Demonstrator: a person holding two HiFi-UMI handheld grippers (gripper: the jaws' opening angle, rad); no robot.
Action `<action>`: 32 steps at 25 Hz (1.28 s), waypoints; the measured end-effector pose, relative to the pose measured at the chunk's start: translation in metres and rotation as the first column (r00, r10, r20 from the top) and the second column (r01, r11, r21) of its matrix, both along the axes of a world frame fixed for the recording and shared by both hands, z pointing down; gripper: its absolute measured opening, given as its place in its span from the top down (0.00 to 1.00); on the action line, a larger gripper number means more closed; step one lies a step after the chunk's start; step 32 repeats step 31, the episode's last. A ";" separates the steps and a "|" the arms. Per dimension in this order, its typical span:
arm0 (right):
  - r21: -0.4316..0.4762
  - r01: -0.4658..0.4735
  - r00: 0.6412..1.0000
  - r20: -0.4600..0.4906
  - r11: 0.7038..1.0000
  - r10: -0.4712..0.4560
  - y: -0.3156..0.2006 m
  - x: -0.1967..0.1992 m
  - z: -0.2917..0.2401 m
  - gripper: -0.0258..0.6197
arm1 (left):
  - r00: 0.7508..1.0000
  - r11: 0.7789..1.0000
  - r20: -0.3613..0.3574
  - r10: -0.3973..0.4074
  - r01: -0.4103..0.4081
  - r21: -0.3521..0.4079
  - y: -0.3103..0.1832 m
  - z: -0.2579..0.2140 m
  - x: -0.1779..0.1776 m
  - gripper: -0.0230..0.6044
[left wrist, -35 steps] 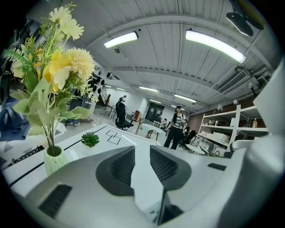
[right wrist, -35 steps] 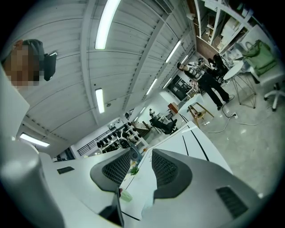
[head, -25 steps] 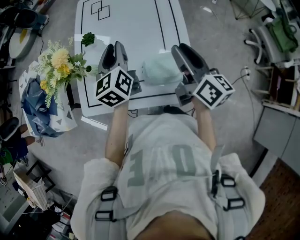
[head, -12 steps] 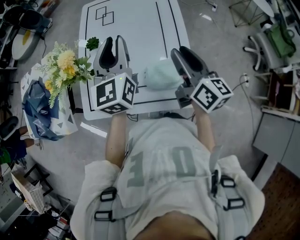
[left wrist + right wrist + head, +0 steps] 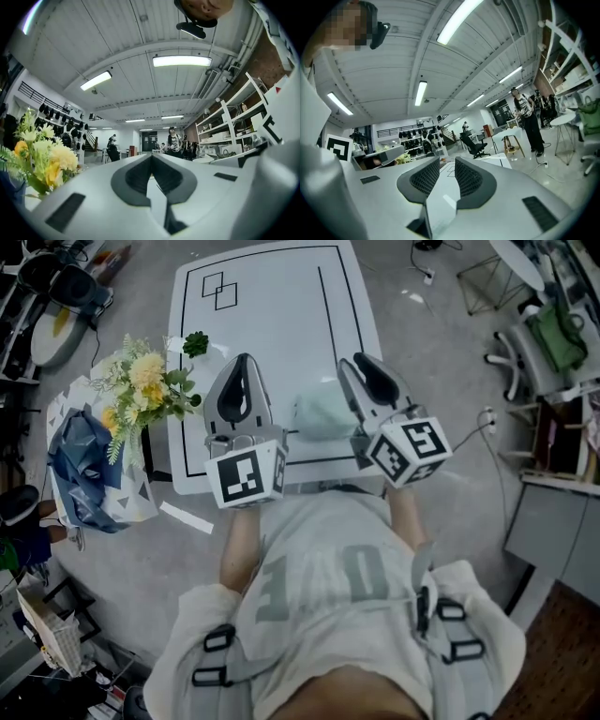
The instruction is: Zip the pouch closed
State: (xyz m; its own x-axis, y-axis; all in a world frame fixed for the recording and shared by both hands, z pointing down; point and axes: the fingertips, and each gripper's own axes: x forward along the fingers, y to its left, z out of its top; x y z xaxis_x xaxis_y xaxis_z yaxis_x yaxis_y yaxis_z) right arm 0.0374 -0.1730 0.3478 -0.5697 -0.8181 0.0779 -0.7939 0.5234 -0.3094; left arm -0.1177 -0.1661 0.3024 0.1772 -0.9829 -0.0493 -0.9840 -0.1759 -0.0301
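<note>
"So, where's the pouch?"

"Lying on the white tabletop, at about 4 o'clock from its middle and close to the edge nearest me. It's pale green. From the head view I can't tell whether the zip is done up."

"And your tongs?"

"One on each side of it, both pointing level and away from me. My left tongs are out past the pouch's 10 o'clock. My right tongs run along its 3 o'clock side, with the tips at about 1 o'clock."

"Are they pinching anything?"

"No. The left ones have just closed and are pressed together, pad against pad, with nothing between them. The right ones have just been closing too, but a narrow gap is left, and through it I see only bare tabletop."

"So the pouch isn't held?"

"Neither pair has it. It sits between them, nearer the right pair."

"Anything else around?"

"Flowers, yellow and white, stand off the tabletop's edge at 9 o'clock of my left tongs. They also show at the left of the left gripper view. Two overlapping squares are drawn on the tabletop at 11 o'clock from its middle."
</note>
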 end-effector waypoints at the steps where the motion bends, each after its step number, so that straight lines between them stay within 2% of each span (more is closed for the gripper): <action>1: 0.007 -0.010 1.000 -0.017 1.000 0.010 0.000 -0.001 0.000 0.82 | 1.000 1.000 -0.006 -0.002 0.002 -0.006 0.002 0.004 -0.002 0.95; 5: 0.040 -0.049 0.996 -0.077 0.998 0.052 0.000 -0.001 0.001 0.95 | 0.999 0.999 -0.037 -0.004 0.002 -0.047 0.009 0.022 -0.006 0.95; 16: 0.045 -0.061 0.992 -0.104 0.997 0.066 0.004 -0.003 0.004 0.95 | 0.998 0.999 -0.069 0.007 -0.011 -0.053 0.009 0.026 -0.012 0.95; 32: 0.030 -0.082 0.990 -0.111 0.996 0.085 0.009 -0.003 0.008 0.95 | 0.996 0.996 -0.078 0.047 -0.053 -0.074 0.007 0.032 -0.009 0.95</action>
